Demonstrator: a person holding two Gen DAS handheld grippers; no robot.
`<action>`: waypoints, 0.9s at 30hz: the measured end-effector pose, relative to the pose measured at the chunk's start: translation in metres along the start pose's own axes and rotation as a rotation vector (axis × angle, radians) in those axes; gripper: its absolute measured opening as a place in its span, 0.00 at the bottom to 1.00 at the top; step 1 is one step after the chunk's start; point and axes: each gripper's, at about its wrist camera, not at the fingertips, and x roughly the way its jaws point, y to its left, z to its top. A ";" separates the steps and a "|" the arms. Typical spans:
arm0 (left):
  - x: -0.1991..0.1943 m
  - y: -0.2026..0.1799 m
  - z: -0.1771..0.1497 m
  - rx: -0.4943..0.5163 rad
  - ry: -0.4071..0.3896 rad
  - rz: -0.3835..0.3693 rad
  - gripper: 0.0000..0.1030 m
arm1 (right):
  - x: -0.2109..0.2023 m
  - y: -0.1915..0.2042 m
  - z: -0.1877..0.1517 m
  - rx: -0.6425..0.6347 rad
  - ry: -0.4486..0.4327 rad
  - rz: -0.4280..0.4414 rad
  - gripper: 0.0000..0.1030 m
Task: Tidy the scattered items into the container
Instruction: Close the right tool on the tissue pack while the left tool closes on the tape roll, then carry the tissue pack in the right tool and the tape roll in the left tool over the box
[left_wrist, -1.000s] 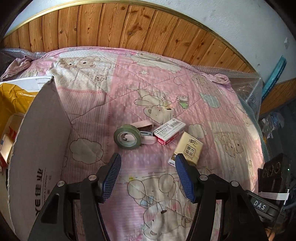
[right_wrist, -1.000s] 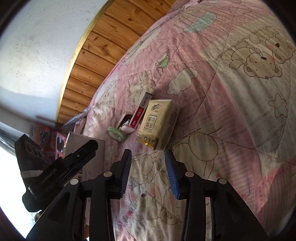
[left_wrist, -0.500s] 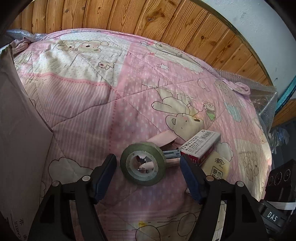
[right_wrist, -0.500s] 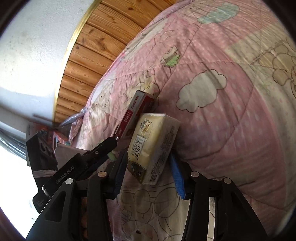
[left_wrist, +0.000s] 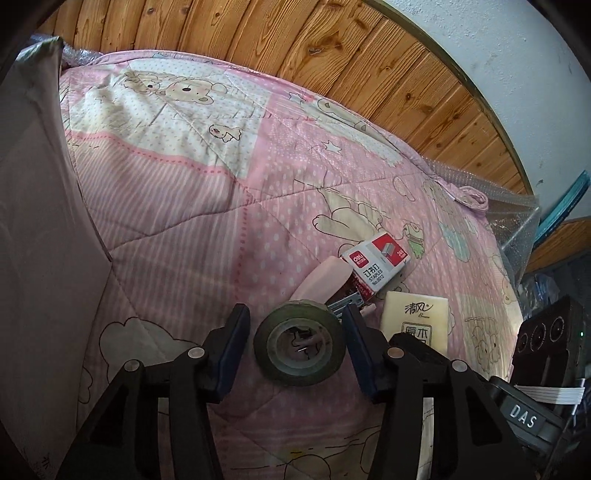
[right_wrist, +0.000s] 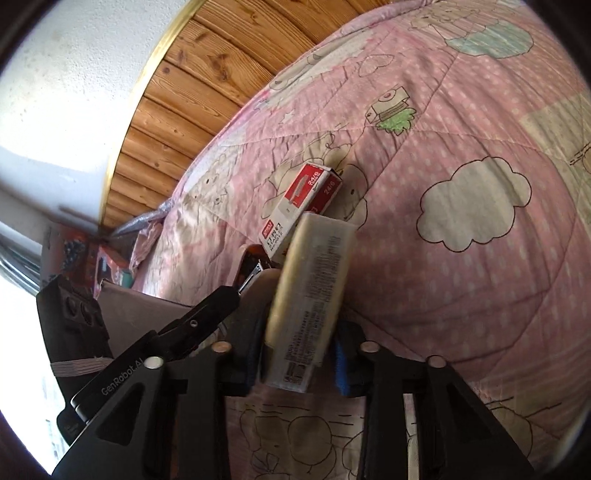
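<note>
Tape roll (left_wrist: 300, 349), olive green, sits right between the pads of your left claw (left_wrist: 297, 345), lying on the pink quilt (left_wrist: 192, 206). That claw is spread wide; its right pad looks to be against the roll's edge, while a gap shows on the left side, so nothing is clamped. Your right claw (right_wrist: 297, 360) is pinching the tissue pack (right_wrist: 310, 302) across its width, with the pack tilted up on edge and its printed side facing the camera. Seen from the left wrist, that same tissue pack (left_wrist: 415, 321) lies just to the right of the left claw's right finger. Just beyond the roll is a pink stapler (left_wrist: 325, 282), touching or nearly touching it, its metal part pointing toward the pack. Just past the stapler, a red and white staples box (left_wrist: 375, 266) leans against it. To the left of your left claw, the grey cardboard wall of the container (left_wrist: 40, 236) rises beside the quilt. Farther off, wooden panelling (left_wrist: 295, 55) runs along behind the bed.
</note>
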 end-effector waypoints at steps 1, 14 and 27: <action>-0.001 -0.002 0.000 0.013 0.000 -0.007 0.47 | -0.001 0.000 0.000 0.001 -0.005 -0.005 0.25; -0.030 -0.020 -0.010 0.088 -0.026 0.000 0.46 | -0.033 0.005 -0.016 0.006 -0.044 -0.031 0.23; -0.088 -0.028 -0.038 0.100 -0.047 -0.043 0.46 | -0.063 0.032 -0.059 -0.026 -0.043 -0.044 0.23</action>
